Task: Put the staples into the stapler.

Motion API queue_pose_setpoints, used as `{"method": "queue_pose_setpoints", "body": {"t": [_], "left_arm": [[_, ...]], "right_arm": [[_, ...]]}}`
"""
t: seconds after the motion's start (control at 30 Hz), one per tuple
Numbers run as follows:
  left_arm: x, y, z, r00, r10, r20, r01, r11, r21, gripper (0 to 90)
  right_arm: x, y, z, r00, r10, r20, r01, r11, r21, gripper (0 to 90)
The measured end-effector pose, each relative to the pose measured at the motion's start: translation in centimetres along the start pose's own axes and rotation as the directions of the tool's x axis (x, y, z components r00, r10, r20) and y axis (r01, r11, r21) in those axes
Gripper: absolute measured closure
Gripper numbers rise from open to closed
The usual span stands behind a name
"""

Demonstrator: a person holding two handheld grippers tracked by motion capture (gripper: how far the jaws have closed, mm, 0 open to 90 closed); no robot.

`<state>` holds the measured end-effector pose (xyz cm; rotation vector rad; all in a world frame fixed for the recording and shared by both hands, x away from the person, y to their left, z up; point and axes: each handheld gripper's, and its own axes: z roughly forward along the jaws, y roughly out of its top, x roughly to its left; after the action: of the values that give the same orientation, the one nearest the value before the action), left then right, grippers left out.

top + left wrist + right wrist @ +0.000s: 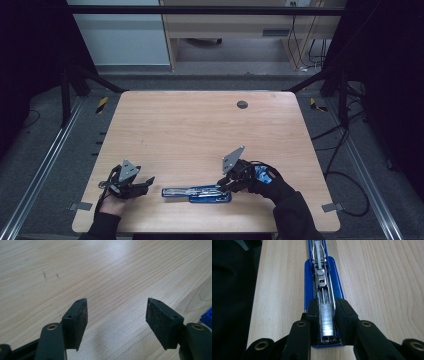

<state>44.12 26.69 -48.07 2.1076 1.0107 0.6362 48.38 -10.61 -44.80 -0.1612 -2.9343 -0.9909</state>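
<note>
Right gripper view: we see the right claw (327,315) pinching staples (327,321) in the opened stapler (322,282); left claw (117,320) spread over bare bench (100,270).

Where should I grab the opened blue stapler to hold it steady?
Grip the blue stapler across its narrow metal channel, from above at the staple end. It lies flat and opened out, long sides exposed. The right gripper already straddles it there.

I can read no text, label, brand or number anywhere from my seat (the blue stapler (322,290) carries no legible marking). At ten and two o'clock of the table (200,125), yellow-black hazard stripes (101,104) mark the floor.
</note>
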Motion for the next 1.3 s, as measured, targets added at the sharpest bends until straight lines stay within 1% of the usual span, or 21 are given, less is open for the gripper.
{"method": "queue_pose_setpoints", "body": {"t": [0.07,0.1,0.13,0.2,0.43,0.57,0.6,0.63,0.7,0.77,0.83,0.87,1.0,1.07,1.1,1.13,1.2,1.3], "left_arm": [[0.0,0.0,0.0,1.0,0.001,0.001,-0.001,1.0,0.0,33.9],[0.0,0.0,0.0,1.0,0.001,0.002,-0.001,1.0,0.001,33.9],[0.0,0.0,0.0,1.0,-0.001,0.002,0.001,1.0,-0.001,33.9],[0.0,0.0,0.0,1.0,0.0,0.003,0.0,1.0,-0.002,33.9],[-0.1,0.0,0.0,1.0,0.0,0.003,0.0,1.0,-0.001,33.8],[-0.1,0.0,-0.1,1.0,0.0,0.003,0.0,1.0,-0.001,33.9],[-0.1,0.0,-0.1,1.0,0.002,0.003,-0.002,1.0,0.0,33.9],[-0.1,0.0,-0.1,1.0,0.004,0.004,-0.004,1.0,0.0,33.8],[-0.1,0.0,-0.1,1.0,0.002,0.004,-0.002,1.0,-0.001,33.8],[-0.1,0.0,-0.1,1.0,-0.001,0.004,0.001,1.0,-0.003,33.8],[-0.1,0.0,-0.1,1.0,0.004,0.005,-0.004,1.0,-0.001,33.8],[-0.1,0.0,-0.1,1.0,0.004,0.005,-0.004,1.0,-0.001,33.8],[-0.1,0.0,-0.1,1.0,0.004,0.004,-0.004,1.0,-0.001,33.8],[-0.1,0.0,-0.1,1.0,0.004,0.004,-0.004,1.0,0.0,33.8],[-0.1,0.0,-0.1,1.0,0.004,0.004,-0.004,1.0,0.001,33.8],[-0.1,0.0,-0.1,1.0,0.005,0.004,-0.005,1.0,0.001,33.8],[-0.2,0.0,-0.1,1.0,0.004,0.004,-0.004,1.0,0.001,33.8],[-0.2,0.0,-0.1,1.0,0.005,0.004,-0.005,1.0,0.001,33.8]], "right_arm": [[0.1,-0.1,-0.1,0.9999,0.011,0.009,-0.011,1.0,-0.007,74.6],[0.2,-0.2,-0.1,0.9998,0.007,0.021,-0.007,1.0,-0.011,74.7],[0.3,-0.2,-0.2,0.9995,0.014,0.029,-0.014,1.0,-0.014,75.6],[0.6,-0.1,-0.4,0.999,0.017,0.042,-0.017,1.0,-0.012,77.3],[0.9,-0.2,-0.5,0.9984,0.011,0.056,-0.01,1.0,-0.008,80.3],[1.0,-0.4,-0.8,0.9974,0.021,0.069,-0.021,1.0,-0.013,81.3],[1.1,-0.5,-0.9,0.9967,0.029,0.076,-0.027,0.999,-0.02,81.4],[1.2,-0.6,-1.0,0.9966,0.036,0.075,-0.033,0.999,-0.033,81.9],[1.4,-0.9,-1.3,0.9937,0.05,0.1,-0.046,0.998,-0.04,83.7],[1.6,-1.1,-1.6,0.9899,0.075,0.12,-0.069,0.996,-0.052,86.1],[1.8,-1.3,-1.7,0.9895,0.076,0.123,-0.07,0.996,-0.053,87.0],[1.9,-1.5,-1.8,0.9885,0.092,0.12,-0.085,0.994,-0.062,87.6],[2.2,-2.0,-1.8,0.9856,0.118,0.121,-0.11,0.992,-0.067,89.0],[2.2,-2.1,-1.8,0.986,0.116,0.12,-0.108,0.991,-0.075,89.3],[2.3,-2.1,-1.8,0.9855,0.126,0.114,-0.116,0.989,-0.086,89.8],[2.3,-2.1,-1.8,0.9869,0.113,0.115,-0.104,0.991,-0.087,90.0],[2.3,-1.9,-1.7,0.9866,0.118,0.113,-0.107,0.989,-0.098,90.0],[2.2,-1.9,-1.4,0.9852,0.123,0.12,-0.115,0.991,-0.073,90.0]]}}
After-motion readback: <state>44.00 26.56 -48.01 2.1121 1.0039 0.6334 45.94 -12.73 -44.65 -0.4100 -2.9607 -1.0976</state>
